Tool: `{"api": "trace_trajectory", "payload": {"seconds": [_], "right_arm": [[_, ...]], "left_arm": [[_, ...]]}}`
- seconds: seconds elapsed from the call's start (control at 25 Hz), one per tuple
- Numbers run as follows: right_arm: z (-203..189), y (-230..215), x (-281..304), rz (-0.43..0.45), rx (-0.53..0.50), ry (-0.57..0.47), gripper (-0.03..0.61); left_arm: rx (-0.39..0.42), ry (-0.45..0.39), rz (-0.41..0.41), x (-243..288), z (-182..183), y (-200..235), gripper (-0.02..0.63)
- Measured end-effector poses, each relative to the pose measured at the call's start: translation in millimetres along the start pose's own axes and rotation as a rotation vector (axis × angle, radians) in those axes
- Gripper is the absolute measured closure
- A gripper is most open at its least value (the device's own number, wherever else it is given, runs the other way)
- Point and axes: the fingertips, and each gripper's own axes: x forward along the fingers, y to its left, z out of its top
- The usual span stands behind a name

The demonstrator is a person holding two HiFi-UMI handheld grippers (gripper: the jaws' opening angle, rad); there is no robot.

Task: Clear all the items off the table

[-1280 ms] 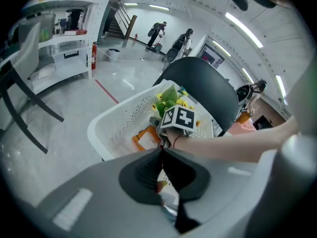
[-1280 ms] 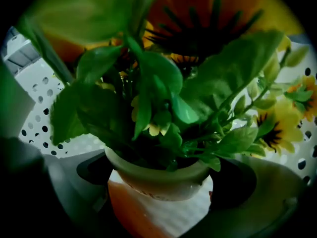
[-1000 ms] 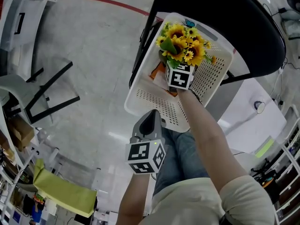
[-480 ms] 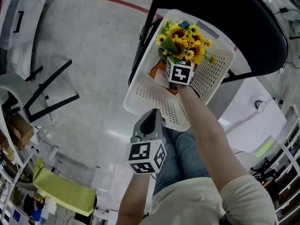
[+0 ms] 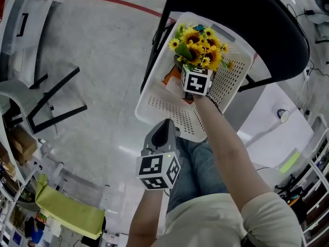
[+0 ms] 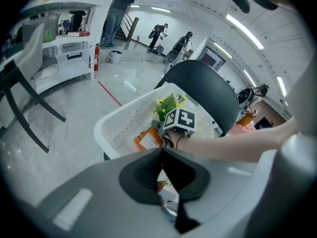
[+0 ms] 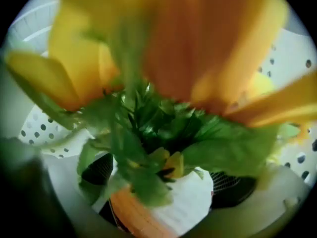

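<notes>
**Entry: clearing of table items, 1 moment**

**Item 1, sunflower bouquet** (image 5: 199,42). Located inside the white perforated basket (image 5: 163,107), at the upper centre of the head view. The basket is seated on a black chair (image 5: 247,14). The blossoms are turned toward the upper edge of the frame. 1 orange-and-white packet (image 5: 171,78) is lodged just beside the bouquet, on its left, low in the basket.

**Item 2, right gripper** (image 7: 164,178). It is reached into the basket from the lower right, with its marker cube just below the blossoms. In the right gripper view the 2 jaws are seen set wide apart, and the dark pads (image 7: 96,170) are placed at either side of the lower foliage. No pad is seen pressed on a stem, so the bouquet is judged to be free of the grip.

**Item 3, left gripper** (image 6: 161,157). Its jaws are closed together and nothing is held. It is kept at the lower centre of the head view, outside the basket and well apart from the bouquet.

**Governing relation.** The bouquet lies straight ahead of the right gripper, with its long axis along the gripper's own line. A withdrawal toward the lower right, back along that line, is judged to be called for. A sideways exit is judged likely to snag the leaves.
</notes>
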Motion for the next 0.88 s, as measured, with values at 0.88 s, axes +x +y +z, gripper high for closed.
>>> {"api": "trace_trajectory", "payload": {"seconds": [0.88], "right_arm": [[8,9,-104,0.033,0.137,-0.026,-0.014]], "left_arm": [[0.05,-0.046,0.009,-39,4,-17,0.603]]}}
